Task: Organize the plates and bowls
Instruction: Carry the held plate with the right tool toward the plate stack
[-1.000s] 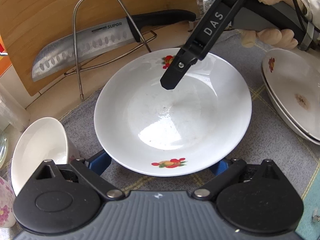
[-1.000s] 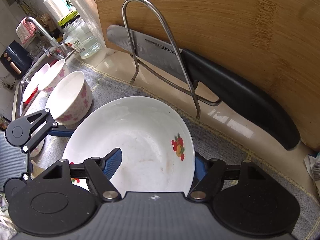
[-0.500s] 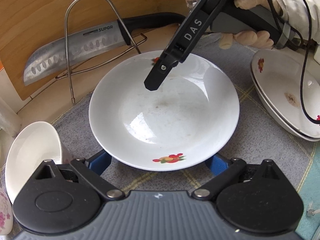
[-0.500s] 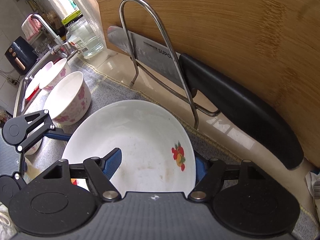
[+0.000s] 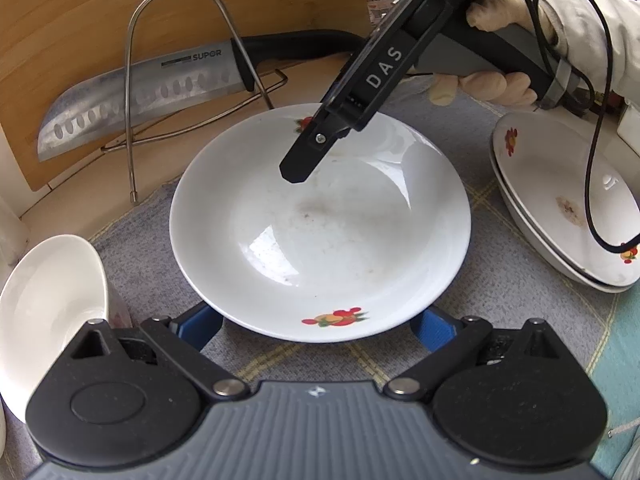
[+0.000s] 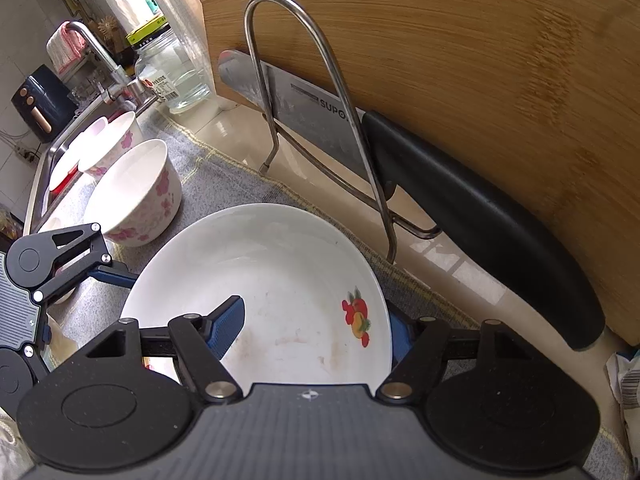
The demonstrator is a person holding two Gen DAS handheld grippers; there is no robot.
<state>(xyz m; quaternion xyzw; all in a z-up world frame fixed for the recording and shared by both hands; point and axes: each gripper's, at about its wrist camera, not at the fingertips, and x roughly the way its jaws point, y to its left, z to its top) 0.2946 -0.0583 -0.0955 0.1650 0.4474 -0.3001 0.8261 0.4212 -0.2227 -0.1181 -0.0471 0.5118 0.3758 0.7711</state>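
Note:
A white plate (image 5: 320, 240) with fruit decals is over the grey mat. My right gripper (image 5: 298, 168) comes in from the upper right, held by a gloved hand (image 5: 492, 8). Its jaws are closing on the plate's far rim. In the right wrist view, one blue pad (image 6: 228, 320) lies inside the plate (image 6: 280, 272) and the other is behind the rim, around the right gripper (image 6: 312, 328). My left gripper (image 5: 316, 330) stands open, its blue fingertips (image 5: 200, 328) tucked under the plate's near rim and apart from it.
Two stacked plates (image 5: 560, 200) lie at the right. A flowered bowl (image 6: 136, 196) and another bowl (image 6: 116, 140) stand left by the sink (image 6: 44, 168). Behind are a wire stand (image 6: 320, 60), a knife (image 6: 460, 208), a cutting board (image 6: 480, 60) and a glass jar (image 6: 172, 76).
The left wrist view has swung a little, bringing more of the stacked plates and the gloved hand into sight. The plate and right gripper keep their places relative to each other.

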